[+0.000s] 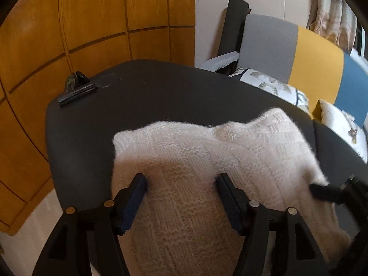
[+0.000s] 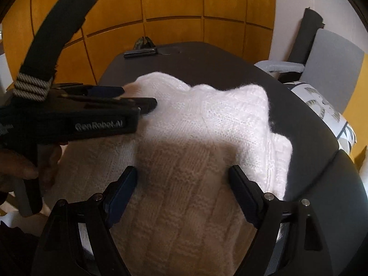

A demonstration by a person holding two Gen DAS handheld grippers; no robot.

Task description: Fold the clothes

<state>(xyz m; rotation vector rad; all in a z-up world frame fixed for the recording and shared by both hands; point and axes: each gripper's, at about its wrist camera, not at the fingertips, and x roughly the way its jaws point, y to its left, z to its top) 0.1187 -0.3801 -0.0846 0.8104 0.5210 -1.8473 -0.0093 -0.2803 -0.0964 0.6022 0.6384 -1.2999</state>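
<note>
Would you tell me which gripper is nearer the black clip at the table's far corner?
Left. The left gripper reaches over the sweater's clip-side edge; the right gripper sits farther from the black clip.

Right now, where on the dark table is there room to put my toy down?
Bare table lies between the white knitted sweater and the black clip at the far corner, and along the left edge toward the wooden wall. The near side is crowded: the sweater and both open grippers, left gripper, right gripper.

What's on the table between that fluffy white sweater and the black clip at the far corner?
Nothing: between the white sweater and the black clip there is only bare dark table. Both wrist views show that stretch.
</note>
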